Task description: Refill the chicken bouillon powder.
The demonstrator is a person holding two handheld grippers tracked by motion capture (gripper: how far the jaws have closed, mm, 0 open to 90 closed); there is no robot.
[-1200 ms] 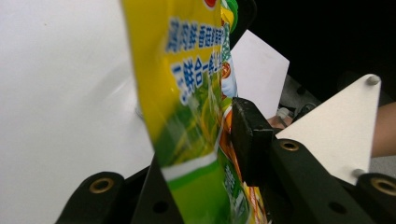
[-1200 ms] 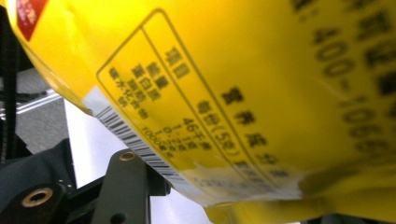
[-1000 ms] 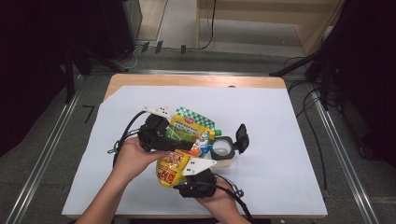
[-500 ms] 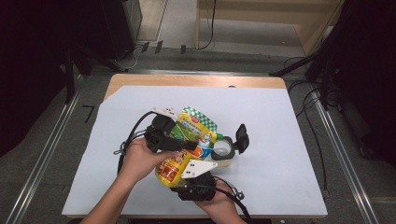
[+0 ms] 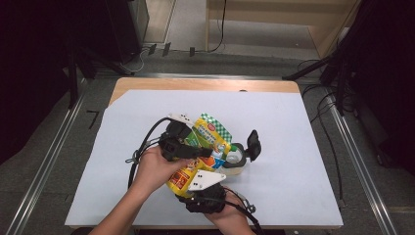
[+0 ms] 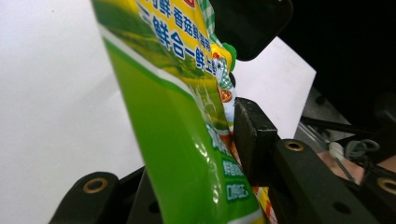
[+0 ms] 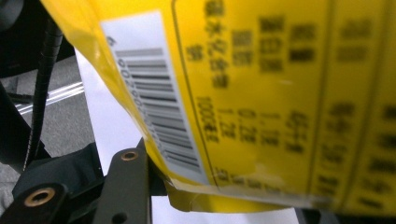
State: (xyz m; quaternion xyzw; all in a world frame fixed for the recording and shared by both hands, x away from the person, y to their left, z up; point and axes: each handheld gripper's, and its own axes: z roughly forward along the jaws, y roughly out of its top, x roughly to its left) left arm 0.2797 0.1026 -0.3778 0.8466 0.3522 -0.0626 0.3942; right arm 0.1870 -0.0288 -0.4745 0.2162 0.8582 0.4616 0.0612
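Your left tongs (image 5: 193, 147) clamp the green-and-yellow pouch (image 5: 208, 134) partway up, and your right tongs (image 5: 198, 182) grip its lower yellow end, so it hangs tilted above the white worktop (image 5: 303, 147) with its top toward the open jar (image 5: 235, 159) just beside it, likely for pouring. The front carries Chinese print, "鲜·香菇"; the back has a barcode and blurred text.

Your pouch (image 5: 208, 134) sits mid-sheet (image 5: 293, 147) — the open jar (image 5: 235, 159) just right of it, its lid (image 5: 253, 142) raised on the jar's right, table edge (image 5: 195, 84) behind.
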